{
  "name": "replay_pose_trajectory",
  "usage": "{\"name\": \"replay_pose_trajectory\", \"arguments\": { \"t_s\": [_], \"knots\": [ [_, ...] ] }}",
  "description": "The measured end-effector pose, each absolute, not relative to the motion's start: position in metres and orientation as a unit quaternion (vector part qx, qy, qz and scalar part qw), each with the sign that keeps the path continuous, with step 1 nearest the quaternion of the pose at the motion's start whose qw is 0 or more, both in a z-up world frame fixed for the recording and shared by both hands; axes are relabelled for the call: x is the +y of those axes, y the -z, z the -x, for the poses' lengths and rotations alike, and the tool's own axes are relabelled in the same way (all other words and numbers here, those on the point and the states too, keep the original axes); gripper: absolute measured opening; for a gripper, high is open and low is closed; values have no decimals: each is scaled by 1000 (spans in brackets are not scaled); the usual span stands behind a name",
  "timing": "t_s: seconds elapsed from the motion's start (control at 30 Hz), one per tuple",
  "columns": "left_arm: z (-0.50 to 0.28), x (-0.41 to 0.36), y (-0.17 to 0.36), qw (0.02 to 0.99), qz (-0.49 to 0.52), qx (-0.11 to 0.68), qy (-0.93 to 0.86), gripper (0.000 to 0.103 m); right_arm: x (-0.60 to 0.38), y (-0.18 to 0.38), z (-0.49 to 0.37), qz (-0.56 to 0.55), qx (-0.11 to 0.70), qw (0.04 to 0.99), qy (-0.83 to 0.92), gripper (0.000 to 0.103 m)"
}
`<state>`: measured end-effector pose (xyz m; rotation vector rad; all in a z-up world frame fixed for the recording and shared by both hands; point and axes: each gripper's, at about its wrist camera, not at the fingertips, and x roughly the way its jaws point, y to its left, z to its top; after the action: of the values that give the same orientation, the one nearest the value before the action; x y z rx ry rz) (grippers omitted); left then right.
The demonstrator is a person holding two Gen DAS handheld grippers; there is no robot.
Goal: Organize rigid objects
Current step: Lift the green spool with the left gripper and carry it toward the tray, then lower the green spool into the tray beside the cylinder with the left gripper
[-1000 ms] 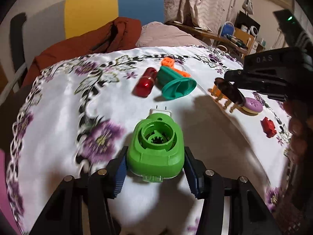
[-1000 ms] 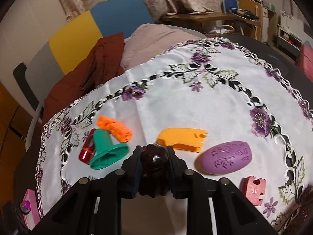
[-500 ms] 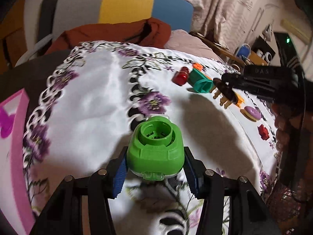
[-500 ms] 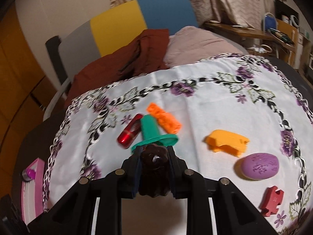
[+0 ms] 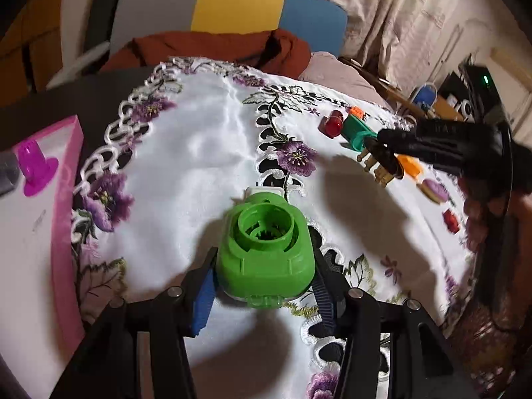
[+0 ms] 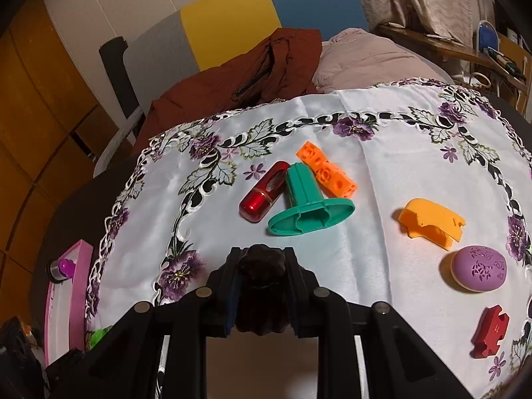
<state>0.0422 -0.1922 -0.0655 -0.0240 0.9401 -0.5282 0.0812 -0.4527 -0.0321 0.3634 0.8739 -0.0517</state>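
A green plastic housing (image 5: 266, 252) with a round socket sits between the blue pads of my left gripper (image 5: 262, 286), just above the flowered cloth near the table's left edge. The pads still touch its sides while the jaws are opening. A dark brown ridged piece (image 6: 261, 286) is clamped in my right gripper (image 6: 262, 282). From the left wrist view that gripper (image 5: 385, 153) hovers over the toys, and pale prongs hang under the brown piece (image 5: 382, 163).
A pink tray (image 5: 65, 232) holding a magenta piece (image 5: 33, 166) lies off the cloth's left edge. On the cloth are a red cylinder (image 6: 264, 191), a teal funnel shape (image 6: 309, 206), orange blocks (image 6: 327, 174), an orange shell (image 6: 432, 219), a purple oval (image 6: 478, 267) and a red puzzle piece (image 6: 490, 331).
Both grippers have carried their pieces leftward across the cloth. The pink tray has come into view on the left. The toys now lie farther right and away.
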Motion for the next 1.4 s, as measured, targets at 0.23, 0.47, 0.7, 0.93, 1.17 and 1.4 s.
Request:
{"name": "replay_pose_trajectory", "arguments": {
  "t_s": [0.23,0.47,0.7,0.93,1.17,1.4],
  "knots": [
    [-55,-205,66,856,4,454,249,55,-447,33,-82,-160,426,890,26,23],
    [-47,-197,64,853,24,453,258,53,-445,31,-82,-142,423,894,34,23],
    [-41,-161,42,865,66,430,251,53,-437,32,-82,-139,427,893,30,23],
    [-40,-115,17,892,74,393,210,53,-414,31,-78,-117,428,896,22,23],
    [-53,-59,16,905,94,386,149,53,-375,28,-69,-61,422,904,14,23],
    [-69,-17,33,903,100,406,96,53,-334,27,-64,-42,413,910,-13,23]
  ]
}}
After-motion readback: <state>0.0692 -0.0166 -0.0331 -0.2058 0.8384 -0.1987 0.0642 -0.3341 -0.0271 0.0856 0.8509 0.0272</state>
